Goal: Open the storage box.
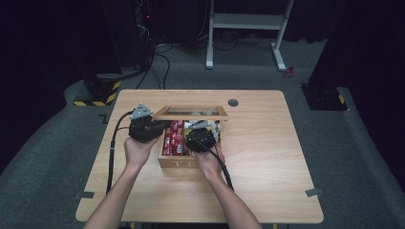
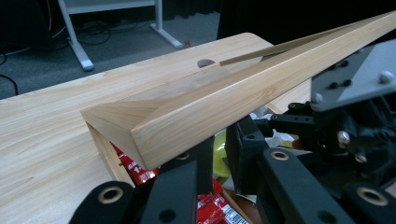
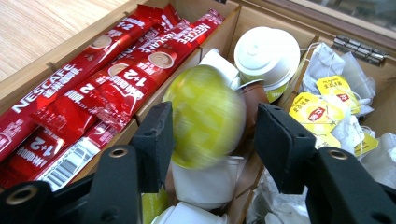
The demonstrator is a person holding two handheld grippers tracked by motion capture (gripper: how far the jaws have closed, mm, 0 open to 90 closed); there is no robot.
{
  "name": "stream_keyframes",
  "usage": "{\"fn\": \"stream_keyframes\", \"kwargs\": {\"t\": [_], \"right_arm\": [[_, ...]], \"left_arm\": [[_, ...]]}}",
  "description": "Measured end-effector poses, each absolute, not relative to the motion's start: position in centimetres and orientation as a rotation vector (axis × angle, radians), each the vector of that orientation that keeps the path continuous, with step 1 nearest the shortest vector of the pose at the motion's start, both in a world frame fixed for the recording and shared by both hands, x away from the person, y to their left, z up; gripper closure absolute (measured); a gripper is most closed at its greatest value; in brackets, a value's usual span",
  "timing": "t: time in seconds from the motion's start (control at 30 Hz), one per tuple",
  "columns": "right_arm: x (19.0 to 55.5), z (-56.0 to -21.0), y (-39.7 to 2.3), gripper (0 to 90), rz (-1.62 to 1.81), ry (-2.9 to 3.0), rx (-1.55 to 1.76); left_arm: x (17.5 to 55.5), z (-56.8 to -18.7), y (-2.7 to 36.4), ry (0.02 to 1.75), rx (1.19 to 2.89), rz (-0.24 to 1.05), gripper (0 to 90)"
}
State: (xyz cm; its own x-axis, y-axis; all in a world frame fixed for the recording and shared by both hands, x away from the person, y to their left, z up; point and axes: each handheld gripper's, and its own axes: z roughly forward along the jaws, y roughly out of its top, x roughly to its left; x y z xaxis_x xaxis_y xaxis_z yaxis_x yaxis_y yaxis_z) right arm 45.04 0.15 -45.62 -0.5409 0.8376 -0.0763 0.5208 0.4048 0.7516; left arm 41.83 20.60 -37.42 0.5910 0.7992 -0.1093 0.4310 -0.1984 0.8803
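This looks like a lab or recording studio, not a home. Black curtains [image 1: 52, 43] close off the dark surroundings on both sides, and grey carpet [image 1: 363, 157] covers the floor. Cables [image 1: 157, 67] trail across it towards equipment with a small red light at the back. Yellow-and-black hazard tape [image 1: 98, 95] marks a stand's base. A white metal frame [image 1: 248, 28] stands beyond the single light wooden table [image 1: 267, 181], which has a cable grommet [image 1: 233, 102] like an office desk.
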Motion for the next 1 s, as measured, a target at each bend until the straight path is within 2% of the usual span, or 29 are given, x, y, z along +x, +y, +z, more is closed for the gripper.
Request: {"fn": "stream_keyframes", "kwargs": {"t": [0.33,1.0], "right_arm": [[45.52,-45.76,0.70,52.3,0.879,2.282,1.142],[44.93,-45.47,-0.26,62.4,0.961,2.262,1.106]], "left_arm": [[41.86,-37.38,20.64,0.996,1.827,0.464,80.6],[41.94,-37.25,20.58,1.000,1.825,0.468,80.7]]}}
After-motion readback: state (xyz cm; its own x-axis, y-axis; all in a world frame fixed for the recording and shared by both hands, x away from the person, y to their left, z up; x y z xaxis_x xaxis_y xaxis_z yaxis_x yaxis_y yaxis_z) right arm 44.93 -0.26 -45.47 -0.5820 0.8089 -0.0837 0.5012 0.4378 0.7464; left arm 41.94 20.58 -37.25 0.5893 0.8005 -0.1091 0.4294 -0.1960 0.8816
